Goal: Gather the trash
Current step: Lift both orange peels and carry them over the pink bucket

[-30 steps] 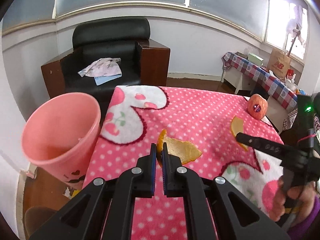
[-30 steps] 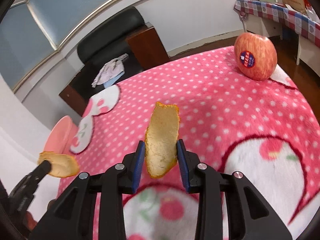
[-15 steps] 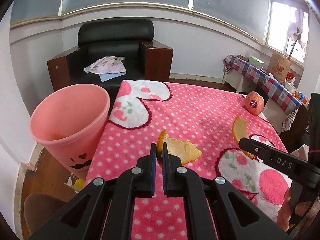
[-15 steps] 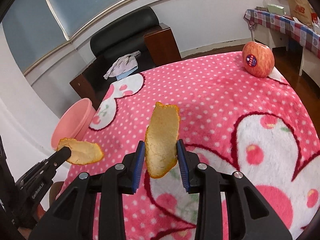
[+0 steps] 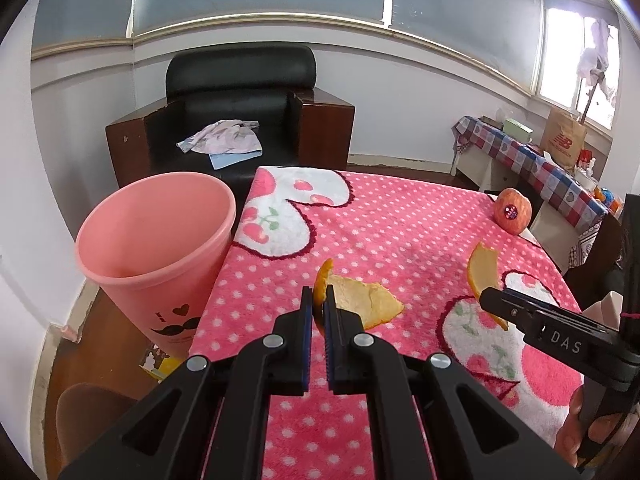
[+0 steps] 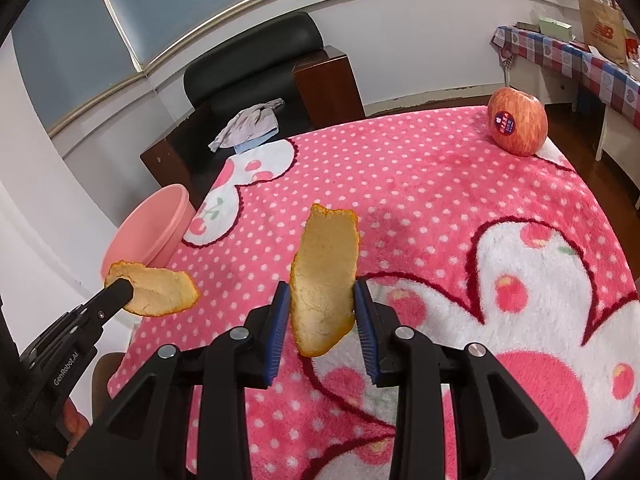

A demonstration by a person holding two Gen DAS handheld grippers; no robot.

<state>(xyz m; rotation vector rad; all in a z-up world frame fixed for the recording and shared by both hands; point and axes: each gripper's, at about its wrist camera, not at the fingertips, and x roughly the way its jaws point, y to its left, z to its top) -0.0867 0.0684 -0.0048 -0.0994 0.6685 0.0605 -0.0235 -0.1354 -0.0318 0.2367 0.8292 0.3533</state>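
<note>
My left gripper (image 5: 317,303) is shut on a piece of orange peel (image 5: 360,300) and holds it above the pink polka-dot tablecloth (image 5: 400,240). My right gripper (image 6: 322,304) is shut on a second, longer orange peel (image 6: 326,276), also held above the cloth. The pink trash bin (image 5: 156,256) stands open on the floor at the table's left edge; it also shows in the right wrist view (image 6: 146,236). The left gripper (image 6: 120,288) with its peel (image 6: 156,294) shows in the right wrist view, and the right gripper (image 5: 486,298) with its peel (image 5: 480,276) in the left wrist view.
A red apple (image 6: 518,126) with a sticker sits at the table's far right corner. A black armchair (image 5: 236,120) with clothes on it stands behind the table. A side table with a checked cloth (image 5: 532,168) stands at the right wall.
Both grippers have drawn back and risen with their peels still held. The bin and table now look farther away and the bin sits more toward the middle left.
</note>
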